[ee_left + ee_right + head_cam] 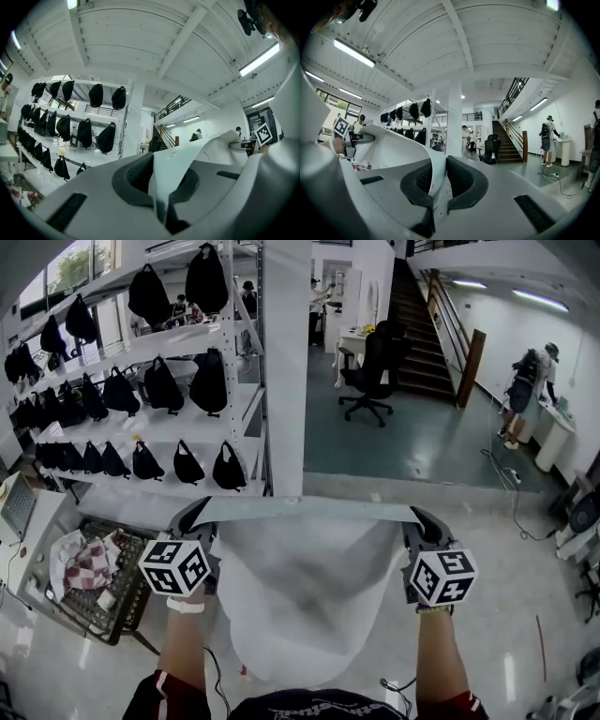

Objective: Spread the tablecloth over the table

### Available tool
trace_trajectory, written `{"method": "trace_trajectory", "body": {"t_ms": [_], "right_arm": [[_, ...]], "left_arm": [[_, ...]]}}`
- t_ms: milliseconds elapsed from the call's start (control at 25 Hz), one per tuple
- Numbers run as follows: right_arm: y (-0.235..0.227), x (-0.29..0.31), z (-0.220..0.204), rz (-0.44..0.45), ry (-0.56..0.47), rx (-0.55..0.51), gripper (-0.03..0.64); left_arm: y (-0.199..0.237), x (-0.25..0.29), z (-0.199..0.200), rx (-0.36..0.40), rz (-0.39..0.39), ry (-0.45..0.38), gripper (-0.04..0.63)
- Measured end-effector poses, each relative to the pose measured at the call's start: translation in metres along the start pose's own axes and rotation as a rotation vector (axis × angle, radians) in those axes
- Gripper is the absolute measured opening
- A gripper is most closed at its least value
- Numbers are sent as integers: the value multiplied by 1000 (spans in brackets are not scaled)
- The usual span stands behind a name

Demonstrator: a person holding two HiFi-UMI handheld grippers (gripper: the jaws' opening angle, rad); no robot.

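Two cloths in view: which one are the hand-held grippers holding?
The plain white tablecloth, stretched between the left hand-held gripper and the right hand-held gripper; the checked cloth lies in the crate.

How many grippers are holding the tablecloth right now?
2. The left gripper is shut on the top left corner of the tablecloth, the right gripper on its top right corner. Neither is hidden.

Shelf rack (169, 427) with black bags (208, 381): ahead-left of left gripper (192, 515) fingers. White pillar (286, 362): ahead, between both finger pairs. Office chair (375, 367), staircase (417, 324): far ahead of right gripper (422, 517) fingers. Person (527, 390): far right. Wire basket (117, 610) holding checked cloth (89, 565): left of left fingers.
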State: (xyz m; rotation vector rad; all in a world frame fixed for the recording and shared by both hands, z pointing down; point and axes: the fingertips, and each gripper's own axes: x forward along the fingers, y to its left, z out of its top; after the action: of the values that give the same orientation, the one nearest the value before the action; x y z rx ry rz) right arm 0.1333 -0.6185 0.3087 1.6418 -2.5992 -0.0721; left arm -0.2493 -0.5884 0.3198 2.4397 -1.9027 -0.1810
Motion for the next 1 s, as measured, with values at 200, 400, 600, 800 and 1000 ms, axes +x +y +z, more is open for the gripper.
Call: {"method": "trace_trajectory", "body": {"t_ms": [200, 400, 600, 800, 1000], "right_arm": [[-23, 26, 19, -25, -51, -7, 31], [-44, 45, 34, -57, -91, -28, 31], [-57, 52, 34, -70, -121, -31, 31], [-54, 65, 11, -59, -86, -18, 31], [-49, 67, -22, -45, -15, -1, 31]], "left_arm": [[1, 36, 14, 26, 3, -20, 20], [-2, 66, 31, 40, 6, -67, 20], [-8, 76, 33, 77, 11, -110, 20], [4, 83, 10, 77, 24, -90, 20], [9, 79, -23, 72, 37, -30, 20]]}}
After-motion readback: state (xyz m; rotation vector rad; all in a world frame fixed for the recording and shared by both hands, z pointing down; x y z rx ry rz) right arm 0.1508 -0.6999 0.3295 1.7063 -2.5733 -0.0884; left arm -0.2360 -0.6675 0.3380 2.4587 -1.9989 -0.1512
